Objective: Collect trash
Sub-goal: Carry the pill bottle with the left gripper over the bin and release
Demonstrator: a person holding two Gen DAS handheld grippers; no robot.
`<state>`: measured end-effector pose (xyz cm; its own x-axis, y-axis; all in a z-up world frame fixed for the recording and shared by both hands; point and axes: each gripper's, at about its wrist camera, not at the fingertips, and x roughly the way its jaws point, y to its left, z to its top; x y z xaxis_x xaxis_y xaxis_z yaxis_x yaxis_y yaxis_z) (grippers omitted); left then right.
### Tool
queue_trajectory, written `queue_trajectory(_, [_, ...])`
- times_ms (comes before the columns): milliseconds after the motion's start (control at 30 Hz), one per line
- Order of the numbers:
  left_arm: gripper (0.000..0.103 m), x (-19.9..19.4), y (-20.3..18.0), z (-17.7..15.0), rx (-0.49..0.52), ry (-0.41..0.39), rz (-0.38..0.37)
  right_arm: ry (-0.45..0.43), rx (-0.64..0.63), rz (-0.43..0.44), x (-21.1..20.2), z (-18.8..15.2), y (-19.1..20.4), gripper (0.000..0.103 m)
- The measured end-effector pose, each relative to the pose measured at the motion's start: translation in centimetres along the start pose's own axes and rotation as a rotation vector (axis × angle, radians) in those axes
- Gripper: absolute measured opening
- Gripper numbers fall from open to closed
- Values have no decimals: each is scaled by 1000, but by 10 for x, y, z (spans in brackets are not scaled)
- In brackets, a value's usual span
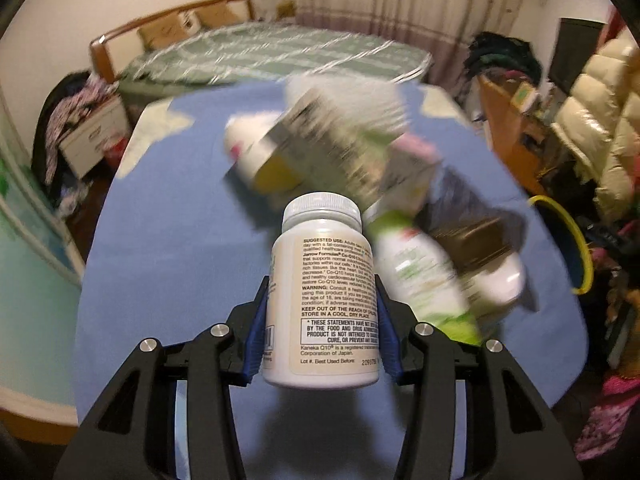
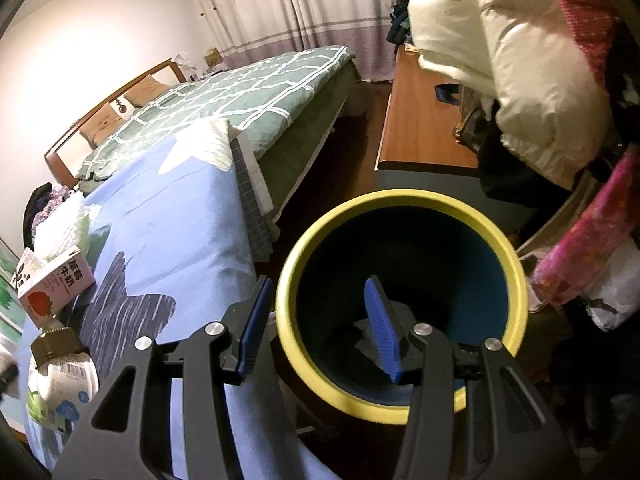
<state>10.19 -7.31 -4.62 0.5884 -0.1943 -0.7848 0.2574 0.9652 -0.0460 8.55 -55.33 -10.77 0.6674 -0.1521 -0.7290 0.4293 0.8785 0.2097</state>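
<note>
A white pill bottle point(image 1: 320, 292) is pinched between the blue pads point(image 1: 253, 344) of the left gripper point(image 1: 320, 336), cap pointing away, and is held clear above the blue cloth point(image 1: 168, 240). Beyond it on the cloth a blurred heap of trash is seen: a white tub point(image 1: 256, 148), a printed carton point(image 1: 344, 140), a green-and-white bottle point(image 1: 420, 276) and a brown-capped bottle point(image 1: 488, 264). The yellow-rimmed bin point(image 1: 576, 240) is seen off the cloth's right edge.

In the right wrist view, the right gripper point(image 2: 320, 324) is held over the near rim of the bin point(image 2: 400, 200), its jaws spread with the rim between them; nothing is seen pressed by the pads. One pad point(image 2: 382, 328) is inside the bin, the other outside, beside the cloth point(image 2: 180, 208). At the left on the cloth a strawberry milk carton point(image 2: 56, 284) and a brown-capped bottle point(image 2: 60, 364) are lying.
</note>
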Motion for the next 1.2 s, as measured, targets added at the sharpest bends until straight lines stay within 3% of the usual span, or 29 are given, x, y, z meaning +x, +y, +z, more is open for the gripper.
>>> queue_trajectory(233, [47,-5,-90,46,149,-71,-149,-34,-3,-64,-20,-4,-22,47])
queue_trajectory(500, [47,41,-234,76,295,1,-308,-42,-6,-113,-36,-19,-48,52])
queue_trajectory(800, [47,121,-359,82,406,126,-344,-55,6,-151,-49,-31,-72,52])
queue_trajectory(1067, [48,157,-419,68,476,187,-331,-40,43,-161,-54,-41,-97,52])
queue_trajectory(1133, [66,159,-427,67,489,178,-318,-34,45,-160,-54,-43,-99,52])
queue_trajectory(1167, [83,158,-430,67,489,160,-312,-33,46,-158,-53,-43,-99,52])
queue_trajectory(1200, [86,156,-431,68,488,143,-309,-32,46,-156,-53,-44,-98,52])
